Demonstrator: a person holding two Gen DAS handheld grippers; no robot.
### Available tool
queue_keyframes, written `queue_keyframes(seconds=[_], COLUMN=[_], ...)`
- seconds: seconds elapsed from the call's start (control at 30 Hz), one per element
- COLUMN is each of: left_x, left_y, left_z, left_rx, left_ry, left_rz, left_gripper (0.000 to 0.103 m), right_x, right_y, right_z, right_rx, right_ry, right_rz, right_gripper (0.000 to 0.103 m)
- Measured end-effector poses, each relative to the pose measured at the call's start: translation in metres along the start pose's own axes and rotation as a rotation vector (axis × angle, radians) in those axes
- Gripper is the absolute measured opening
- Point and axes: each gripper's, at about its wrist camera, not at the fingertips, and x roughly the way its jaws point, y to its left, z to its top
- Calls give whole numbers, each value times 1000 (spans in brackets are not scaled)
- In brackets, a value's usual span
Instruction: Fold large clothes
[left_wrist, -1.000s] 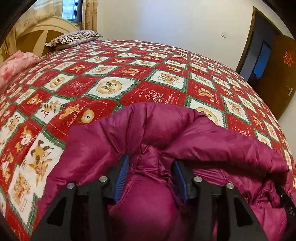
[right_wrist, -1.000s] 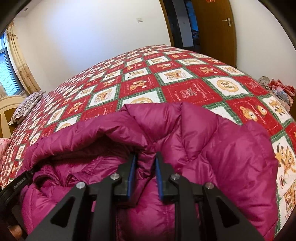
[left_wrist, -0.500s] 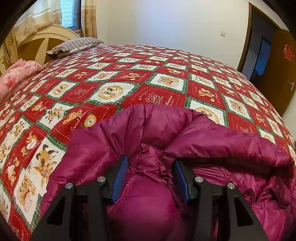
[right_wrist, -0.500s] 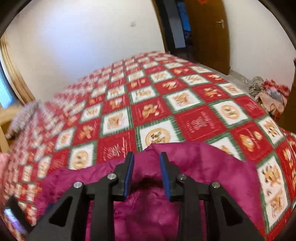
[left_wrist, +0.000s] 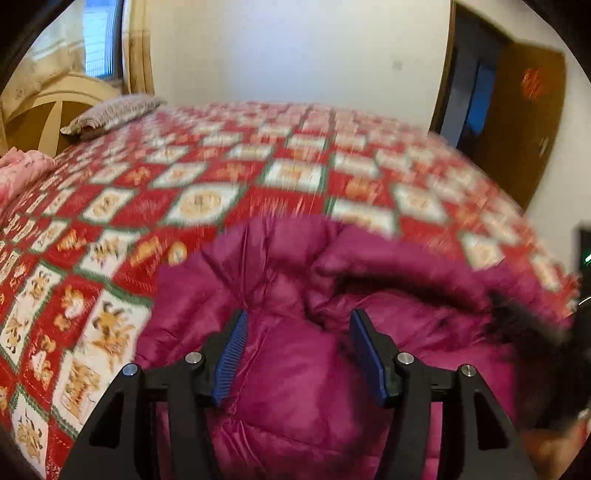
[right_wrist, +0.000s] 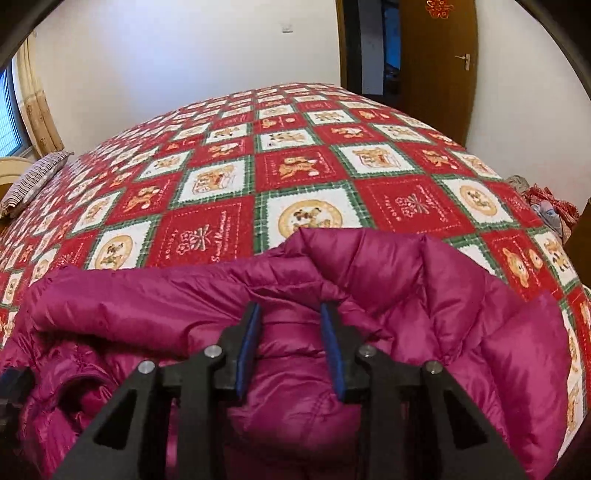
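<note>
A magenta down jacket (right_wrist: 424, 306) lies bunched on a bed whose red, white and green patchwork quilt (right_wrist: 303, 166) is printed with teddy bears. The left tool (left_wrist: 297, 343) hangs over the puffy cloth with its blue pads (left_wrist: 232, 354) spread; its jaws have just been opening, and a padded fold swells up between them – whether the pads press on it cannot be told through the blur. The right tool (right_wrist: 290, 339) stands narrower, its jaws also having just been opening, with a rounded bulge of the jacket filling the gap between its blue pads (right_wrist: 248, 347); whether they bite on it is not clear. Ahead of both tools the jacket's folded edge rises in a ridge, and past it the quilt runs to a white wall (right_wrist: 177, 59). Far off to the left of each tool a striped pillow (left_wrist: 110, 112) rests at the head of the bed – to the right a brown wooden door (right_wrist: 439, 62) stands open
</note>
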Motion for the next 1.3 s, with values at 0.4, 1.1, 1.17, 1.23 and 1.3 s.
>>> queue_keyframes(seconds=[0.4,1.1,1.17,1.23,1.3], left_x=[101,103,102,100,90], left_y=[-55,-52,-49,-45,-40], left_z=[27,25,26,28,29], left_rx=[129,108,95,81,100], left_ry=[177,134,139,155,186], left_rz=[145,164,143,108,51], left_gripper=[68,75,76,76,76], right_x=[0,8,8,7,3], right_y=[4,25,24,17,11], right_z=[0,2,2,3,3], right_rx=[-16,-121,-123,-98,-72], right_ry=[-12,2,0,0,0], right_rz=[-11,-111,-108,-66,-6], right_gripper=[37,40,40,44,48])
